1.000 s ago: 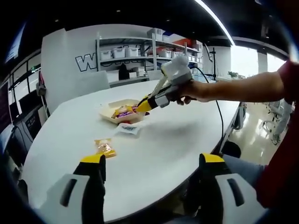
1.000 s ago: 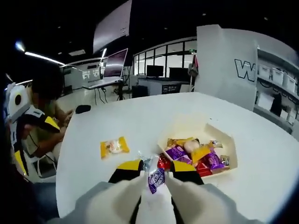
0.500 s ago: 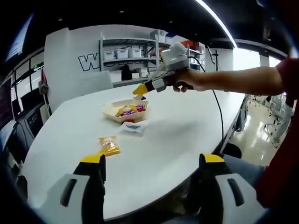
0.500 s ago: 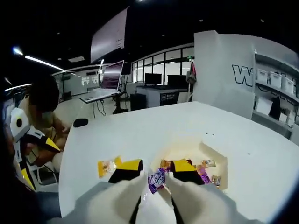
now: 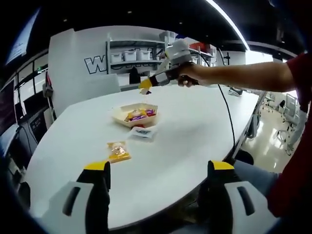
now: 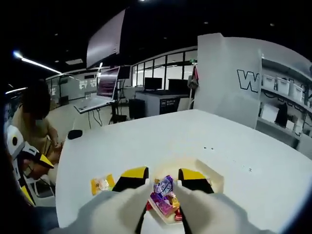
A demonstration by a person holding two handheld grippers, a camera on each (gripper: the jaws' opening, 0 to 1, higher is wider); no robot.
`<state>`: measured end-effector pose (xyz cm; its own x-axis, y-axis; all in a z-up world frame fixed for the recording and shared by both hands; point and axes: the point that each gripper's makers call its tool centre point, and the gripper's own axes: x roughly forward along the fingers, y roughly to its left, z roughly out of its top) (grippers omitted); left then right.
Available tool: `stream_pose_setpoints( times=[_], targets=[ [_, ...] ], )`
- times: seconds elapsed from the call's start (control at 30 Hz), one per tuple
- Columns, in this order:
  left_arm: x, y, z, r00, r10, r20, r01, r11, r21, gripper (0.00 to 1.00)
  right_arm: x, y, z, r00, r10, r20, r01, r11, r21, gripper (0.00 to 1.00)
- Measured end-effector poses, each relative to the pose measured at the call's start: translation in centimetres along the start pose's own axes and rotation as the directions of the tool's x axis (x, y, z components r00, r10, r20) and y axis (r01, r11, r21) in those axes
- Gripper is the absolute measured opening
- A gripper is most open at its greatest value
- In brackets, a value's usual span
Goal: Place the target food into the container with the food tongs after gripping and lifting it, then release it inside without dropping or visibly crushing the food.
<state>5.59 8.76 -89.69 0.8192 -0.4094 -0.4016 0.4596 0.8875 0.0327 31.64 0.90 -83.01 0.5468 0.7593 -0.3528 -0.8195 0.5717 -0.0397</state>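
My right gripper (image 6: 163, 174) is shut on a small purple-wrapped candy (image 6: 164, 185) and holds it in the air above the cream container (image 6: 211, 176), which has several wrapped candies inside. In the left gripper view the right gripper (image 5: 145, 87), held by a hand, hovers well above that container (image 5: 123, 117). A white-wrapped candy (image 5: 143, 132) and a yellow-wrapped snack (image 5: 118, 151) lie on the white table (image 5: 195, 131) in front of the container. My left gripper (image 5: 159, 168) hangs open over the table's near edge, with nothing between its jaws.
The yellow snack (image 6: 100, 184) lies left of the container in the right gripper view. A seated person (image 6: 34, 117) and the left gripper (image 6: 27, 156) are at the far left. Shelves with bins (image 5: 141, 56) stand behind the table.
My right gripper has risen with the purple candy from just over the container to well above it. The left gripper stays open and in place.
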Motion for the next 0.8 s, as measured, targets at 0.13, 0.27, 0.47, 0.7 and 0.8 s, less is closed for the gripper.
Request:
stream_pose_setpoints(
  times=[0.13,0.27,0.47,0.7,0.8],
  targets=[
    [0.2,0.0,0.1,1.000,0.000,-0.002,0.000,1.000,0.005,0.80,-0.2,-1.4,1.1,0.999,-0.036,0.026,0.036,0.999,-0.008,0.19],
    [0.2,0.0,0.2,1.000,0.000,-0.004,0.000,1.000,0.011,0.80,-0.1,-2.3,2.4,0.998,-0.048,0.045,0.048,0.999,0.016,0.19],
    [0.0,0.1,0.2,1.000,0.006,-0.007,-0.006,1.000,0.013,0.79,-0.3,-3.7,4.7,0.992,-0.079,0.100,0.075,0.996,0.049,0.22],
    [-0.4,0.4,0.3,1.000,0.018,-0.008,-0.018,1.000,0.013,0.79,-0.7,-4.1,4.8,0.988,-0.095,0.120,0.088,0.994,0.067,0.23],
    [-0.3,0.2,0.3,1.000,0.012,-0.013,-0.012,1.000,0.019,0.79,-0.9,-4.0,4.7,0.988,-0.097,0.123,0.089,0.994,0.064,0.23]
  ],
)
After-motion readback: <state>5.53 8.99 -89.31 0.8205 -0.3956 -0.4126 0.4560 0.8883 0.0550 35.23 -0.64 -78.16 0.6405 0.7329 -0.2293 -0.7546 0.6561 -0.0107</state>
